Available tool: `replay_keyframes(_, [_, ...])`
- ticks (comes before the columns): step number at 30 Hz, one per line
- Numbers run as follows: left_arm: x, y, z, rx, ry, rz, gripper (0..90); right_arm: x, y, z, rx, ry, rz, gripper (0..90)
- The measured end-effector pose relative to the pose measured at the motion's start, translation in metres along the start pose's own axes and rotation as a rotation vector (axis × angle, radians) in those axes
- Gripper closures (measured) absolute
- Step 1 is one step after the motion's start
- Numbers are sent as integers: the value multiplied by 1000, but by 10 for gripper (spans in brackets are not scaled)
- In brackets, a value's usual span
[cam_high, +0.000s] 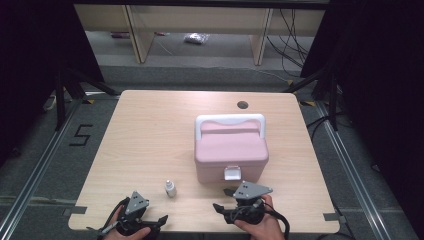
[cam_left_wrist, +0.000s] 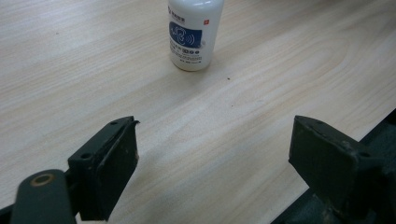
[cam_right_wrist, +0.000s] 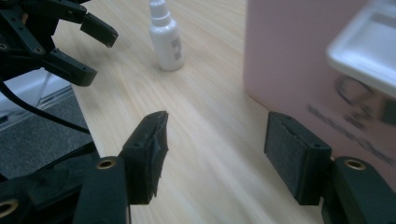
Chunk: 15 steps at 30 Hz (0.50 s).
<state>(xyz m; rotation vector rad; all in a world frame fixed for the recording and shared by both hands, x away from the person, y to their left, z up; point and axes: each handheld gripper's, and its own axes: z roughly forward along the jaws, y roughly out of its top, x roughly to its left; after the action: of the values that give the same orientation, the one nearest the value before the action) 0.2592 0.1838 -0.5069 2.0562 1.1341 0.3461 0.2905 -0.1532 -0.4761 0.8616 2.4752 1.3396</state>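
A pink box (cam_high: 231, 150) with a white handle (cam_high: 230, 121) and a white front latch (cam_high: 231, 173) stands shut right of the table's middle. A small white bottle (cam_high: 170, 188) with a blue label stands upright to its front left. My left gripper (cam_high: 155, 222) rests at the table's front edge, open, and the bottle (cam_left_wrist: 194, 32) stands ahead of its empty jaws (cam_left_wrist: 215, 135). My right gripper (cam_high: 223, 199) is open just in front of the box, jaws pointing left. Nothing sits between them (cam_right_wrist: 219, 126). The box wall (cam_right_wrist: 299, 60) is on its right, the bottle (cam_right_wrist: 166, 42) and left gripper (cam_right_wrist: 95, 53) ahead.
The wooden table (cam_high: 150, 135) has a round cable hole (cam_high: 242, 105) near its far edge. Its front edge runs right under both hands. Beyond the table are a grey floor marked with a 5 (cam_high: 81, 135), wooden shelf legs and dark stands with cables.
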Motion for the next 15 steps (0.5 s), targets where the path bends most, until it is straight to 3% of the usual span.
replay_keyframes(4, [0,-1,0,6,1,3,150,12,11,24,13,1,-39,413])
replay_keyframes(9, [0,-2,-1,-6,-4,10,150,16,15,37,16,-8,-45,418])
replay_keyframes(10, [2,-1,-4,26,-1,38,151,17,17,43,42,-1,-56,417])
replay_keyframes(11, [1,-1,-1,2,11,11,151,17,17,43,42,-1,-56,417])
replay_keyframes(15, [2,-2,-2,14,16,10,152,21,22,56,52,2,-59,418])
